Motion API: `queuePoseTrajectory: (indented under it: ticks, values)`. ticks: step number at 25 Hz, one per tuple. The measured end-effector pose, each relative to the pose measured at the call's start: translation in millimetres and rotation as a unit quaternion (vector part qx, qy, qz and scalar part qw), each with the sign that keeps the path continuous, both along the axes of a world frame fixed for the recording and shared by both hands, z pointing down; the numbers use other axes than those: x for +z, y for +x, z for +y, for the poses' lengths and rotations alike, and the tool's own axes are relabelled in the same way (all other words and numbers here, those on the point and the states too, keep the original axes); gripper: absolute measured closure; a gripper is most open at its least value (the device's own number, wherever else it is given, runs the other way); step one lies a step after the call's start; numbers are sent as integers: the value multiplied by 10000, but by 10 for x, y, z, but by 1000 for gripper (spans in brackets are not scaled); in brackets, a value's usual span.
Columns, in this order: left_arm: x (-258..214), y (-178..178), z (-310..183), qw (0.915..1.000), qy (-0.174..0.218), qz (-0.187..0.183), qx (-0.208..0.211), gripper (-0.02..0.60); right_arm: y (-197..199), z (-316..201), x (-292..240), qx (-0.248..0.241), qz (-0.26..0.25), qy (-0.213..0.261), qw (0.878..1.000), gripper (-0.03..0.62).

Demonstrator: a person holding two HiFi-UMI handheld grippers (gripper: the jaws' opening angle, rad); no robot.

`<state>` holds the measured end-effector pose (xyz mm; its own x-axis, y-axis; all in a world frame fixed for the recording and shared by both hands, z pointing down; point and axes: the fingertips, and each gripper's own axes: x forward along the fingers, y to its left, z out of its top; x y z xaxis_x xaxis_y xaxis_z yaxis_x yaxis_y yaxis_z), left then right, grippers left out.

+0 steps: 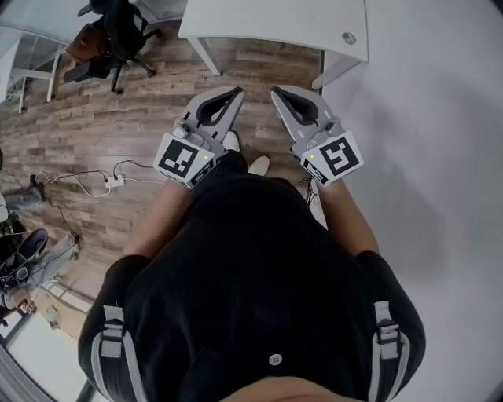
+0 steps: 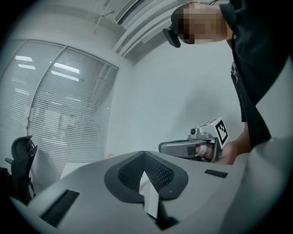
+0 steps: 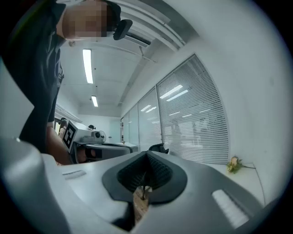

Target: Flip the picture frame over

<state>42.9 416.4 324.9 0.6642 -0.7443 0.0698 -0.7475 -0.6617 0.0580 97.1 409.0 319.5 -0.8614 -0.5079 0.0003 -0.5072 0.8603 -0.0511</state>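
The picture frame is nowhere to be seen from where I stand: not on the white desk (image 1: 275,23), of which only the near corner shows, and not on the wooden floor (image 1: 118,118) below. So the flip has not begun, by my reckoning; this is the stance before the approach. The person stands a step short of the desk with both tools held out level at waist height, side by side and apart. The left hand-held gripper (image 1: 234,96) has its jaws brought together tip to tip with nothing between them, and the right hand-held gripper (image 1: 277,93) is just as tightly closed and empty. A small flower (image 3: 235,163) lies on a white surface by the blinds, off to the right. The next move, I judge, calls for first finding the frame, most likely on the desk, stepping up to it, and parting at least one pair of jaws to take it by an edge.
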Motion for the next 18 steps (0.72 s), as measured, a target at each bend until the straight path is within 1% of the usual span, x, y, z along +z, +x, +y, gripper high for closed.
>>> queuePoseTrajectory:
  ticks: [6,12,18]
  values:
    - [18,40,-34,10000,-20,-4,-23,575,42,13,-7,-35,33,-41,10000,585]
    - [8,53,-55,10000,13,-87,37,575,93,-55,9,83,-80,-156,9998,583]
    - [25,28,-22,9999,17,-81,86,575,86,-14,42,146,-39,-165,9997,583]
